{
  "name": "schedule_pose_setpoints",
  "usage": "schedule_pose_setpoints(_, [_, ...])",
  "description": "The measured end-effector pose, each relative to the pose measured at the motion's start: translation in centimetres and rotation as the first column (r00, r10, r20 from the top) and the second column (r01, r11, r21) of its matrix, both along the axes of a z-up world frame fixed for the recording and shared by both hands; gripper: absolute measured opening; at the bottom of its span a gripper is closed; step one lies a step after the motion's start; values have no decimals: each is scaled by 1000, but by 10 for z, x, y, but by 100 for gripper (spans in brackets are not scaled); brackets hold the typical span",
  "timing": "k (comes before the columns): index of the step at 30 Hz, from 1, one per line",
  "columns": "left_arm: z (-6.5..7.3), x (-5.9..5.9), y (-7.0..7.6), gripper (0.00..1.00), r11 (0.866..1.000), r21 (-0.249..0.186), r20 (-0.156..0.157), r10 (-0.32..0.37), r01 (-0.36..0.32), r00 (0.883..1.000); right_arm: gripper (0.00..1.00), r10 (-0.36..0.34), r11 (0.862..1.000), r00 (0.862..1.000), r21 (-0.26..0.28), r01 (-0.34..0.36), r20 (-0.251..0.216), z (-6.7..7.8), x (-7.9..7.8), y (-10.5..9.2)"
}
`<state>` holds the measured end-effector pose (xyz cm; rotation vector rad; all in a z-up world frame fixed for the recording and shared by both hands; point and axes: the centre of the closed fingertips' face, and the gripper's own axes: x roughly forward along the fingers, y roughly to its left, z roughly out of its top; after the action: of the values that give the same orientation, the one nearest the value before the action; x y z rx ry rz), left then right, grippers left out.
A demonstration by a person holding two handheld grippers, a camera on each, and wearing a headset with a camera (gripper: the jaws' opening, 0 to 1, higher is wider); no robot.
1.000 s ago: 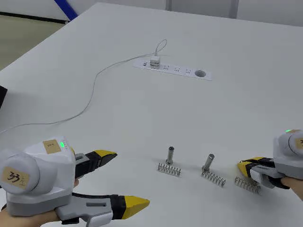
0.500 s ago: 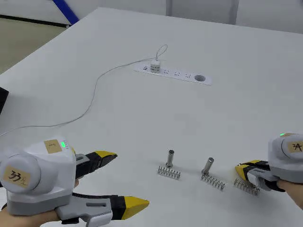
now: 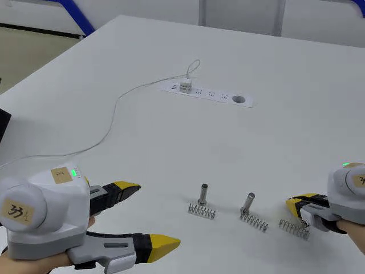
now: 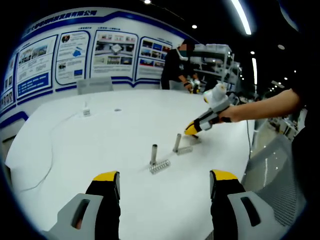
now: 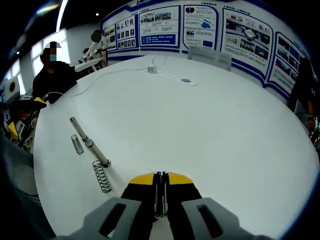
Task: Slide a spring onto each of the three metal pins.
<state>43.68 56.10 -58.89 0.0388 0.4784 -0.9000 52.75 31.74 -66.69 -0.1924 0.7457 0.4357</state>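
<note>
Your right gripper point(image 3: 295, 204) has drawn back off the third spring point(image 3: 293, 228), which lies on the worktop point(image 3: 228, 131), jaws closed on what looks like the third pin point(image 5: 160, 192); left gripper point(image 3: 159, 214) stays wide open, no spring yet fitted.

A handwritten "33" is showing on a tan sticker point(image 3: 15, 212) on the left claw point(image 3: 157, 214), at the frame's lower left.

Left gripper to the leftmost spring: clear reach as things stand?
Probably yes. The left gripper is open, with bare table between it and the leftmost spring. The leftmost pin stands just behind that spring, so come in from the near side.
</note>
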Motion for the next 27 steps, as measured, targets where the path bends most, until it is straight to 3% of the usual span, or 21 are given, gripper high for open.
schedule_pose_setpoints(27, [8, -5, -17, 75, 999, -2, 23, -34, 34, 999, 8, 8, 1000, 998, 12, -8, 60, 23, -11, 3])
